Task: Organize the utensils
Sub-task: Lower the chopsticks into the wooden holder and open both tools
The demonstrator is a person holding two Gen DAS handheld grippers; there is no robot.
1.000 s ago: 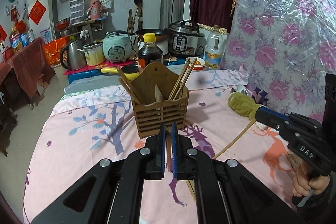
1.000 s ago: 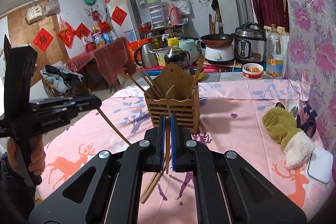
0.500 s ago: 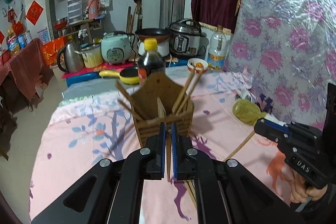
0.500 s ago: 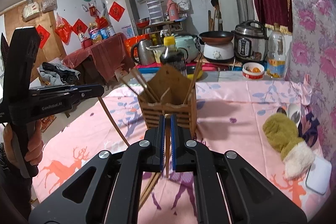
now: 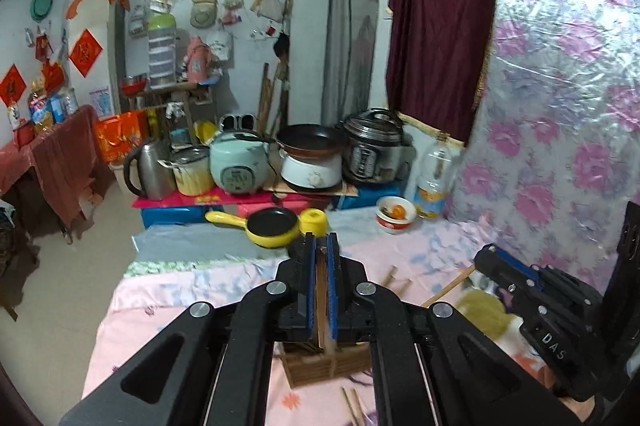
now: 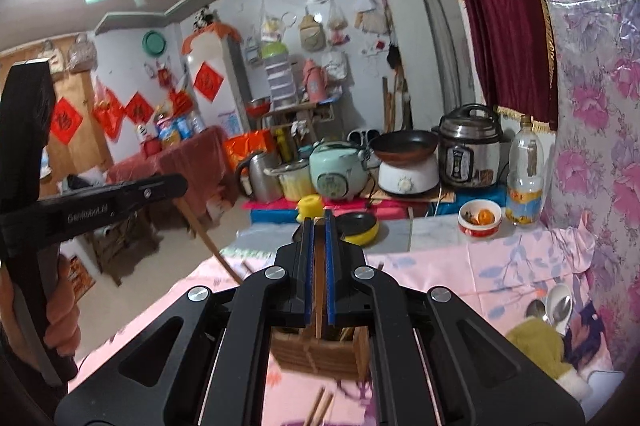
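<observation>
My left gripper (image 5: 319,246) is shut on a wooden chopstick (image 5: 321,290) that runs down between its blue pads. It hangs above the wooden slatted utensil holder (image 5: 320,366), mostly hidden under the gripper body. My right gripper (image 6: 317,222) is shut on another wooden chopstick (image 6: 318,290), also above the holder (image 6: 316,354). Each gripper shows in the other's view: the right one (image 5: 532,286) with its chopstick, the left one (image 6: 120,198) with its chopstick slanting down. Loose chopstick ends (image 6: 318,406) lie on the pink cloth in front of the holder.
A pink printed tablecloth (image 6: 460,278) covers the table. A green mitten (image 6: 536,350) and metal spoons (image 6: 556,302) lie at the right. A yellow pan (image 5: 272,226), a soy sauce bottle cap (image 5: 313,220), a small bowl (image 5: 394,214) and cookers stand at the back.
Both grippers have risen and tilted up with their chopsticks, so the holder has dropped from the middle of each view to under the gripper bodies.
</observation>
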